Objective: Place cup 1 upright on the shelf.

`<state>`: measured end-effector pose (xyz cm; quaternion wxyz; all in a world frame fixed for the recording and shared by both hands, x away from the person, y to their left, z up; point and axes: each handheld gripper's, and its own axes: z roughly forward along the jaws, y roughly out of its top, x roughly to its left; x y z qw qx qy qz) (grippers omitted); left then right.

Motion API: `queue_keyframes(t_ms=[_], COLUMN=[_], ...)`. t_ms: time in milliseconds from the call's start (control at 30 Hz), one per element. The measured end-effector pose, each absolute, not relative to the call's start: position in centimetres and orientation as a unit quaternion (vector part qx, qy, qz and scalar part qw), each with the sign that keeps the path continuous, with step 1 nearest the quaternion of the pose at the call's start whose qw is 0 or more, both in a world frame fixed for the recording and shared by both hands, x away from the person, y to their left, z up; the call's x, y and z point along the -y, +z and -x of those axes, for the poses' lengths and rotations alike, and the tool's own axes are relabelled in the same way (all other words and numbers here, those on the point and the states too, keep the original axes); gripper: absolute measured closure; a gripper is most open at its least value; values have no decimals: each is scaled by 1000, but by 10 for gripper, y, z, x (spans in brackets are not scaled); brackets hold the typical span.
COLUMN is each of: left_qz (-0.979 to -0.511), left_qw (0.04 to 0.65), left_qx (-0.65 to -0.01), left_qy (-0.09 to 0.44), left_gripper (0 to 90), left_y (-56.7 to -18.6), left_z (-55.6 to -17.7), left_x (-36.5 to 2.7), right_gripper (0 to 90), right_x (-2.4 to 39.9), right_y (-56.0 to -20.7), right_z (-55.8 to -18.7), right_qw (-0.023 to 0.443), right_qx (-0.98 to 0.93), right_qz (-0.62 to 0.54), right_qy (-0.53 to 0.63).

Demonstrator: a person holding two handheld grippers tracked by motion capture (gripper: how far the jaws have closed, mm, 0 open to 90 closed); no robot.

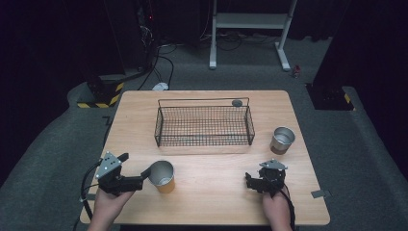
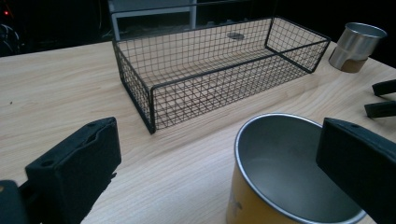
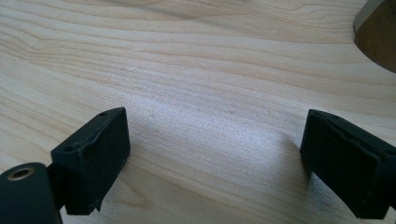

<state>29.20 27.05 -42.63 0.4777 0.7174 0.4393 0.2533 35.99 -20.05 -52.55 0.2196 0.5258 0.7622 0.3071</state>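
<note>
Two hands come in at the near edge of the table [image 1: 207,202], and each one holds a black gripper. On the left side, the left gripper [image 1: 136,169] has its jaws spread wide. One jaw sits right by the rim of the yellow cup [image 1: 162,176], and the other jaw is out on the far side, with bare wood between. It is not squeezing the cup. From the left gripper view, the cup [image 2: 280,177] stands upright at the near part of the table, shiny inside, with its mouth open to the top.

Past the cup, in the middle of the table, sits a black wire basket [image 1: 203,126]. A small grey disc [image 1: 236,102] lies by its far rim.

Over on the right, a silver cup [image 1: 282,140] stands beside the basket. Nearer the person, the right gripper [image 1: 248,181] rests low over the wood. Its jaws are wide apart too, with nothing between them.
</note>
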Motion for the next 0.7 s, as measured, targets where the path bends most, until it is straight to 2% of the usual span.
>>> queue_keyframes(t_ms=[700], left_qz=[-734], left_qw=[492], left_qx=[-408], left_qy=[230], left_gripper=[6], left_y=[-430], left_z=[-291], left_x=[-246], right_gripper=[84], right_x=[201], right_y=[-525], right_z=[-360], right_qw=[220], right_qx=[-763], right_qz=[-524], right_qy=[307])
